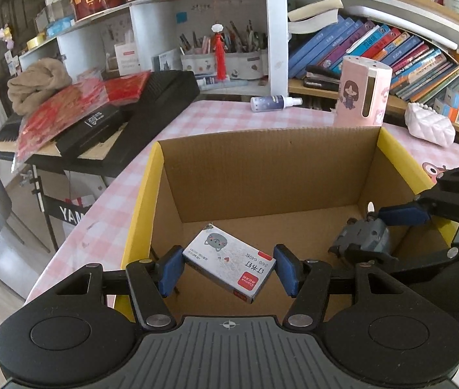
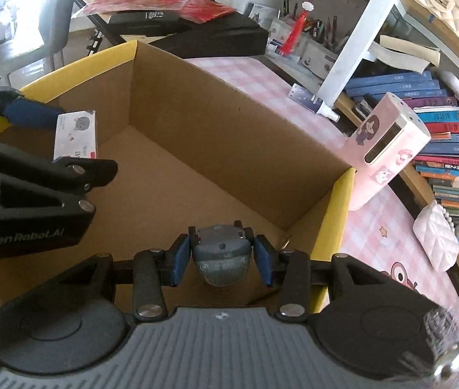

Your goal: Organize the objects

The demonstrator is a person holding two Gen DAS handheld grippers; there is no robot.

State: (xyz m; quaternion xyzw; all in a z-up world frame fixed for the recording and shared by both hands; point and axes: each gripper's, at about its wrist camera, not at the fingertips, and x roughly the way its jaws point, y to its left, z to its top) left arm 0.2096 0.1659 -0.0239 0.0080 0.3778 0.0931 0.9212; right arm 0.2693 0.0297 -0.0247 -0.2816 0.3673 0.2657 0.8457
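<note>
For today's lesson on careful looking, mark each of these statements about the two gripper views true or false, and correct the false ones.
1. The left gripper has a staple box between its fingers, over the cardboard box. True.
2. The right gripper is empty. False: a small grey stapler sits between its blue pads.
3. The spray bottle stands upright. False: it lies on its side on the pink checked tablecloth.
4. The pink cartoon-girl container stands outside the cardboard box, behind its far wall. True.
5. The cardboard box is full of books. False: only bare cardboard shows inside; the books are on the shelves.
</note>
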